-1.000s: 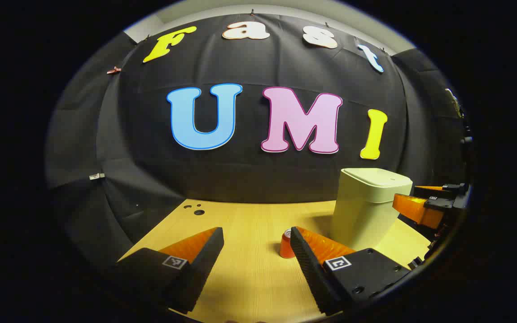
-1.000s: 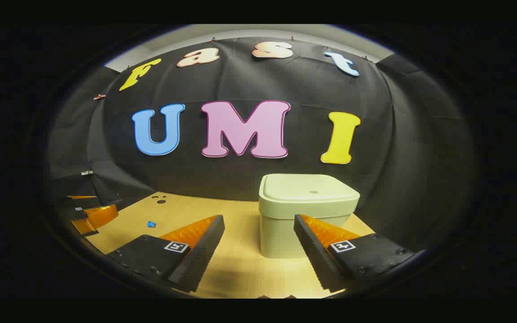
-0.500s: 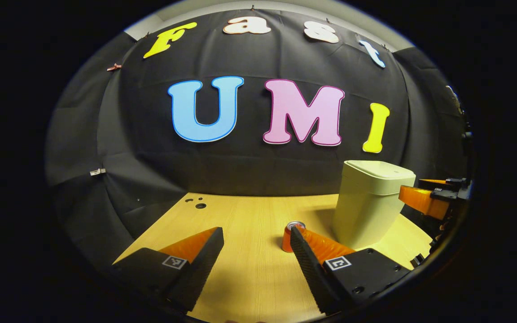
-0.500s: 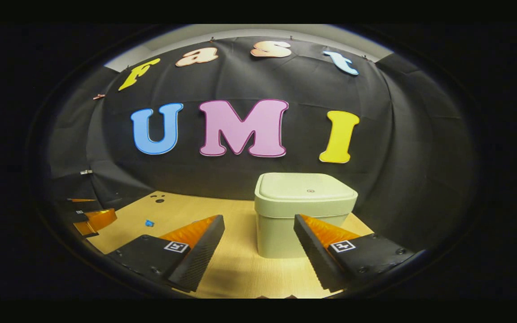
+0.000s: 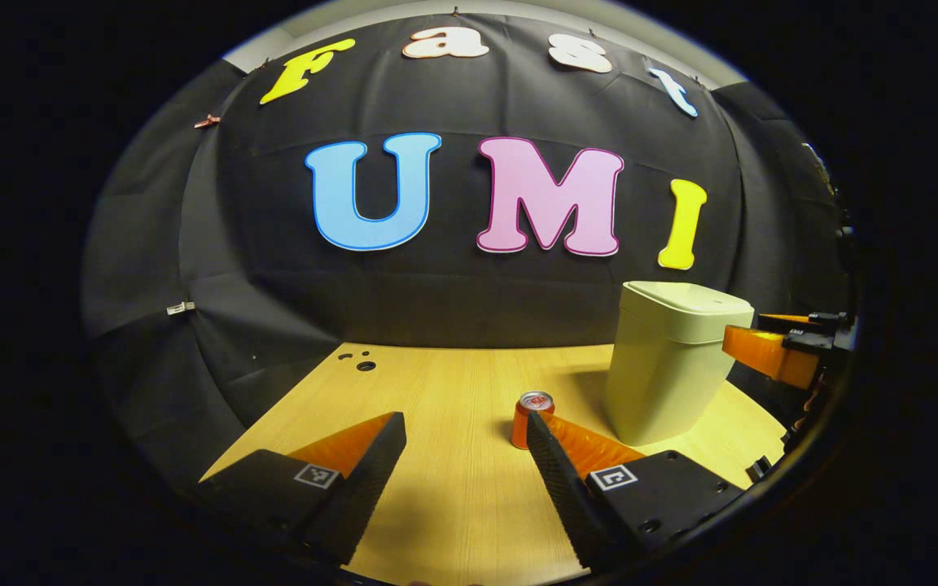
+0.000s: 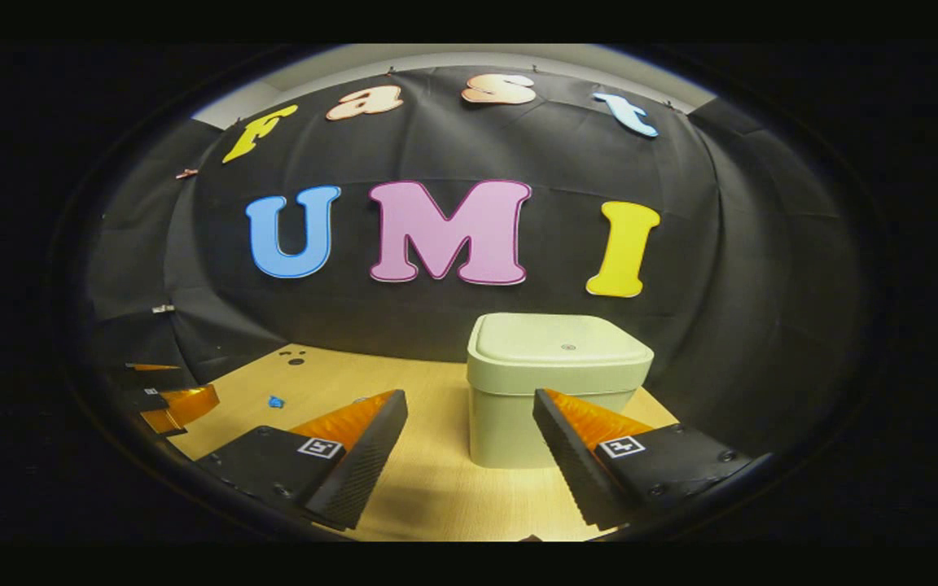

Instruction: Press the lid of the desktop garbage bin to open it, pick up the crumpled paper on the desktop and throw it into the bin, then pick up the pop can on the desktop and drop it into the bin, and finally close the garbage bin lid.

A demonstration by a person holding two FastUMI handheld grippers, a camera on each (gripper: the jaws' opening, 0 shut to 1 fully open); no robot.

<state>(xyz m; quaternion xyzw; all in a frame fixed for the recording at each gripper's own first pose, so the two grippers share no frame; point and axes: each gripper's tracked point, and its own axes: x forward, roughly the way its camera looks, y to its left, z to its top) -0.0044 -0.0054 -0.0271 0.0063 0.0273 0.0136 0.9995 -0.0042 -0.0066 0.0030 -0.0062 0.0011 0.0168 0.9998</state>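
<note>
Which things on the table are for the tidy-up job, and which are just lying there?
For the job:
- garbage bin, with its lid shut
- pop can, standing upright beside the bin
- left gripper and right gripper, both open and holding nothing

Just lying about:
- small blue scrap on the table
- dark holes in the tabletop's far corner

in the left gripper view, pop can (image 5: 531,418) stands on table (image 5: 436,407), left of bin (image 5: 668,366).

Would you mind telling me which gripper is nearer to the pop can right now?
Left. The left gripper has the pop can just ahead, by its right finger; the right gripper faces the garbage bin instead.
</note>
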